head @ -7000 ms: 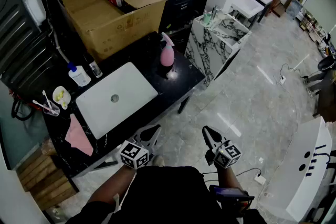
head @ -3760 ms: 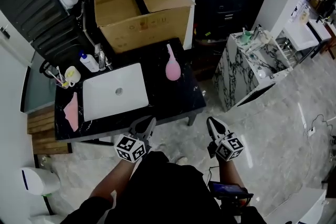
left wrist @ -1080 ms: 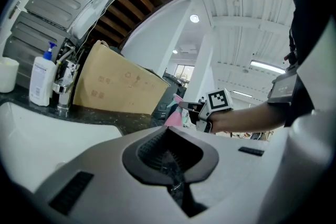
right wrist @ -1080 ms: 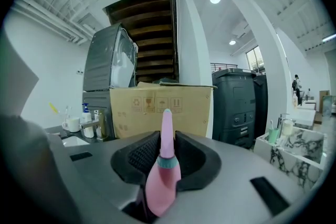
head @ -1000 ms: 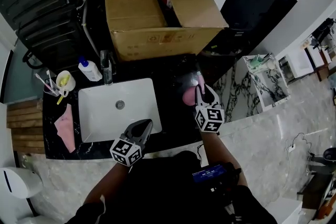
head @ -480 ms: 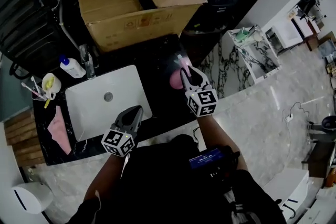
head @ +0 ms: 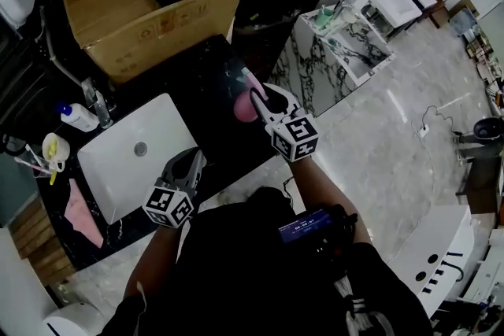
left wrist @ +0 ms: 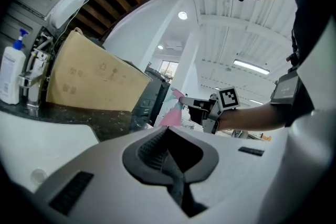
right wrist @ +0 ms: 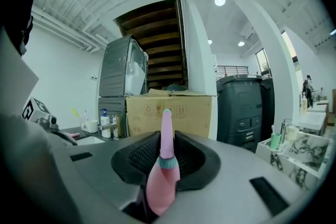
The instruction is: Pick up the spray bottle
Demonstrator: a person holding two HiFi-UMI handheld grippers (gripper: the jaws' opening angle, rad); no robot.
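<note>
Left of the right hand-held gripper (head: 260, 100), the left hand-held gripper (head: 189, 163) hangs closed and empty above the table (head: 201, 75) edge. Between the right one's jaws sits the spray bottle (right wrist: 160, 189), clamped; its smooth tapered body could slip or tilt if the squeeze slackens.

Below us, a black stone worktop (head: 201, 83) carries a white rectangular sink basin (head: 134, 157), with a chrome tap (head: 98, 105) at its far edge. Just beside the tap we see a white pump bottle with a blue top (head: 76, 117), and near it a pale cup holding brushes (head: 53, 147). A pink cloth (head: 79, 204) lies left of the basin. An open brown cardboard box (head: 150, 0) stands behind, and a white marble-patterned stand (head: 339, 35) is to the right.
</note>
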